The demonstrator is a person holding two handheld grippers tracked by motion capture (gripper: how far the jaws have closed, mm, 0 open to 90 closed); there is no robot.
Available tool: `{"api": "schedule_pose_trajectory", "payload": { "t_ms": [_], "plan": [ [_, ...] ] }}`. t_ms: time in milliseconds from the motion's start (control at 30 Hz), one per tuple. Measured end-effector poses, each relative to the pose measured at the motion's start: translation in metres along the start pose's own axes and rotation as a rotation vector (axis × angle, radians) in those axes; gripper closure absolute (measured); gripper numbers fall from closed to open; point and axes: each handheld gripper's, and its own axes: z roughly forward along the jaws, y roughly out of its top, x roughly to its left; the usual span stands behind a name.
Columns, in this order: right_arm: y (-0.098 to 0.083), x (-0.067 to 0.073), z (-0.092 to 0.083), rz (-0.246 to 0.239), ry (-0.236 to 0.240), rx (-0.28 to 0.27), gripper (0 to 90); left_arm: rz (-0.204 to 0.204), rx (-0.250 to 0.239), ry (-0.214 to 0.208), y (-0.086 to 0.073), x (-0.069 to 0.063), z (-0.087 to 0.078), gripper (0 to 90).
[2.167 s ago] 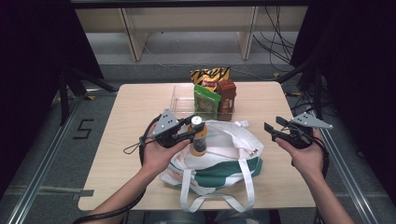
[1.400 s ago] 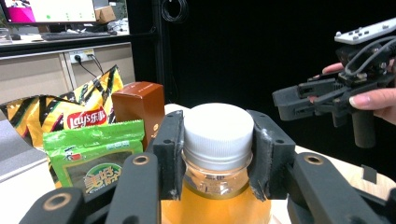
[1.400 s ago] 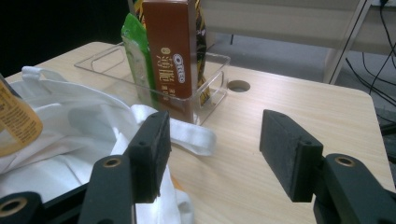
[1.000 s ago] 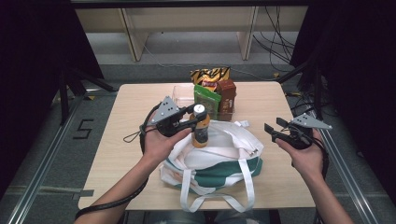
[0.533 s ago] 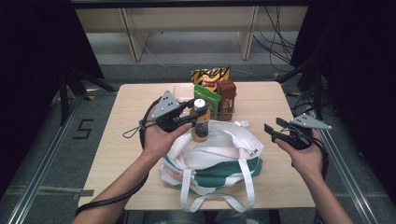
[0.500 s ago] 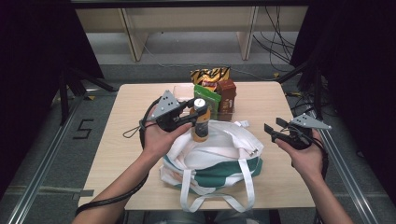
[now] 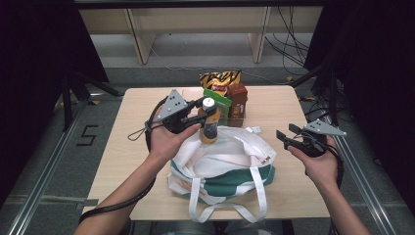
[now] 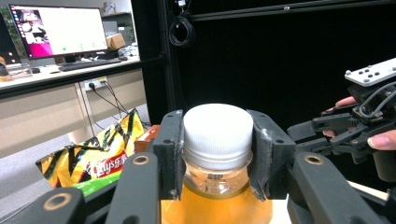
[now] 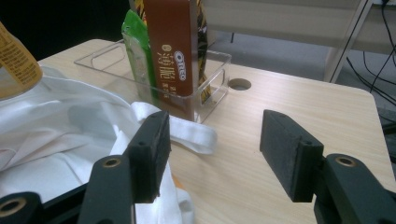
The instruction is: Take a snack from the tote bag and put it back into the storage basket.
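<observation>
Lifted clear of the tote bag (image 7: 222,161): upright bottle (image 7: 209,125) clamped at its cap by left gripper (image 7: 208,111), just short of clear bin (image 9: 212,74); right gripper (image 7: 285,138) open, empty, farther off.

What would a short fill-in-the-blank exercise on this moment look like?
1. The left gripper is shut on the bottle just below its ____ cap.
2. The right gripper has ____ between its jaws.
3. The bottle is held above the white and ____ bag.
4. The brown carton stands in a clear ____.

Missing words: white; nothing; green; bin
</observation>
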Motion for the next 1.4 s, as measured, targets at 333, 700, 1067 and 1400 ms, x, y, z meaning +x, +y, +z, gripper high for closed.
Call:
{"api": "schedule_pose_trajectory", "payload": {
  "t_ms": [333,700,1067,1400],
  "plan": [
    [-0.001,0.002,0.000,0.022,-0.008,0.011,43.5,0.006,-0.006,0.016,0.002,0.007,0.000,58.9],
    [-0.002,0.002,0.001,0.030,-0.009,0.002,43.4,0.004,-0.011,0.049,0.004,0.019,-0.002,58.9],
    [-0.004,-0.002,0.001,0.043,-0.007,0.020,43.4,0.006,-0.019,0.073,0.007,0.033,-0.002,58.9],
    [-0.004,-0.004,0.001,0.022,-0.002,0.017,43.3,0.014,-0.021,0.095,0.010,0.044,0.000,58.9]
  ]
}}
